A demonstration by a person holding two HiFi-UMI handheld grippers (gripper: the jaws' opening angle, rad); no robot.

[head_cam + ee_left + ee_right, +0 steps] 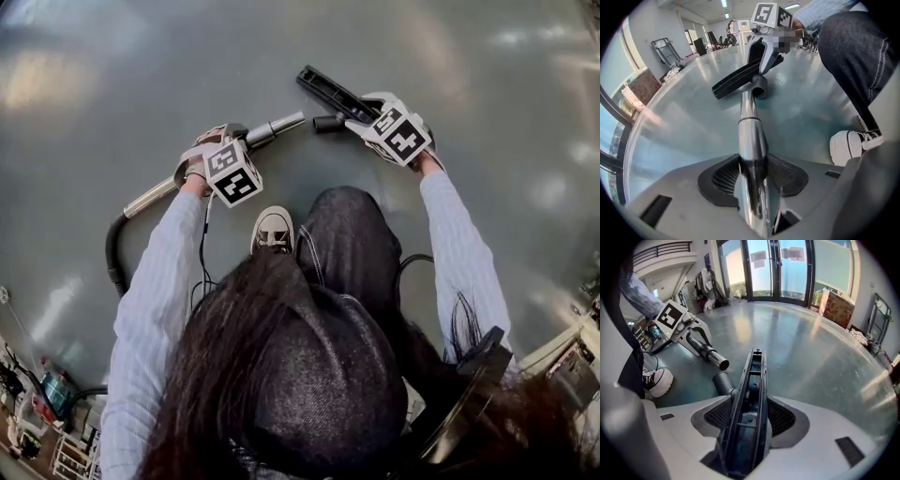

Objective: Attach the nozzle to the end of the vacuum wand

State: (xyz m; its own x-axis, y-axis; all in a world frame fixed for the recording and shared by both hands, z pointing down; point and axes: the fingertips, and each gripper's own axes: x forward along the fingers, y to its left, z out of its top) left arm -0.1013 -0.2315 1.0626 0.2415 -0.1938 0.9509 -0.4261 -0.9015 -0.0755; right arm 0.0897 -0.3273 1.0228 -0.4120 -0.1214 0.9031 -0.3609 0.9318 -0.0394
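My left gripper (228, 157) is shut on the shiny metal vacuum wand (277, 127), which runs out between its jaws (750, 136) to an open tip (749, 96). My right gripper (377, 116) is shut on the long black floor nozzle (328, 91), gripped across its narrow body (751, 399). The nozzle's round black socket (723, 380) points toward the wand tip (718, 361), with a small gap between them. Wand and nozzle are both held just above the floor.
The person's white shoe (273, 230) and a dark-jeaned knee (352, 234) lie just behind the two grippers. A black hose (114, 253) curves off the wand's back end at the left. The grey floor (141, 75) stretches beyond.
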